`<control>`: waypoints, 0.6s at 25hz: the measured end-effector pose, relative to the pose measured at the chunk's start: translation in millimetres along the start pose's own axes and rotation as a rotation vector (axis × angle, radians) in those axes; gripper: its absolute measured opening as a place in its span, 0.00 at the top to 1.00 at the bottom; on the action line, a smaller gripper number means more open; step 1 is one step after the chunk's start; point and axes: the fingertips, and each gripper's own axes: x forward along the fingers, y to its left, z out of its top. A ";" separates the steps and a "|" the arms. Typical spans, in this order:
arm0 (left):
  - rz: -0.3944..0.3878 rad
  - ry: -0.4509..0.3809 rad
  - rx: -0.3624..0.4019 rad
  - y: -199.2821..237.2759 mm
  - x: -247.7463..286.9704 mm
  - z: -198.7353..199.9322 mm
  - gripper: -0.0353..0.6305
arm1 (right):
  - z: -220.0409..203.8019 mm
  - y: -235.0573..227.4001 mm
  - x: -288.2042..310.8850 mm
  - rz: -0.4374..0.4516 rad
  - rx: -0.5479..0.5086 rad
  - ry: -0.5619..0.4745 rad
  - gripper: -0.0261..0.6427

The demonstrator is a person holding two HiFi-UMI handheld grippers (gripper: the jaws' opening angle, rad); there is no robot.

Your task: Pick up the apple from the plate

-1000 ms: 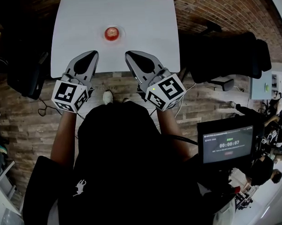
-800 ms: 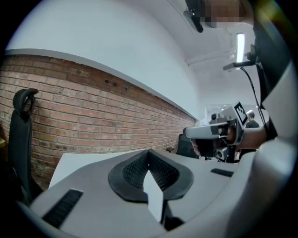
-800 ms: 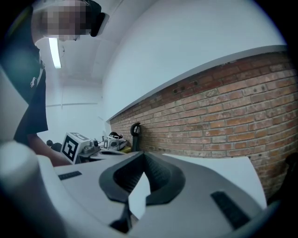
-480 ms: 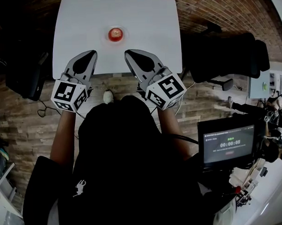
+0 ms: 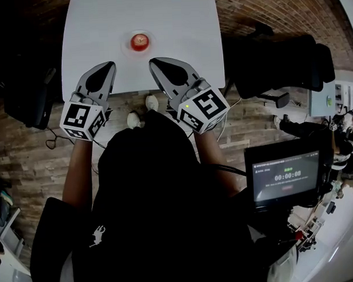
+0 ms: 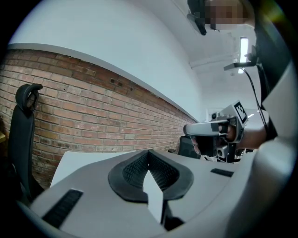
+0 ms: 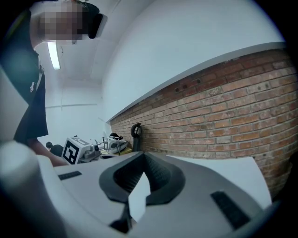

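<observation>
1 apple [image 5: 139, 41] on plate [image 5: 126, 44], L gripper [image 5: 108, 65] & R gripper [image 5: 154, 62] both closed, empty

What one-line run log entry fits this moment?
stage: before reach | round red apple on small pale plate, untouched | left gripper: shut, empty | right gripper: shut, empty

**One timer, one emblem**

We read a single number: the screen [image 5: 286, 175] at the lower right showed a timer at 00:00:08. The smaller lines around it were too blurred to read. The black shirt [image 5: 149, 190] bore a small white horse-and-rider emblem [image 5: 97, 235].
</observation>
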 end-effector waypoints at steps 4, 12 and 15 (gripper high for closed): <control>0.005 -0.003 0.013 -1.7 4.9 3.6 0.94 | 1.8 -5.3 -0.4 0.007 -0.003 -0.006 0.96; 0.032 0.023 0.021 0.0 60.0 6.1 0.94 | 5.8 -65.1 5.5 0.035 0.012 -0.006 0.95; 0.044 0.013 0.014 1.6 57.9 11.2 0.94 | 7.8 -63.1 9.0 0.047 0.011 -0.003 0.95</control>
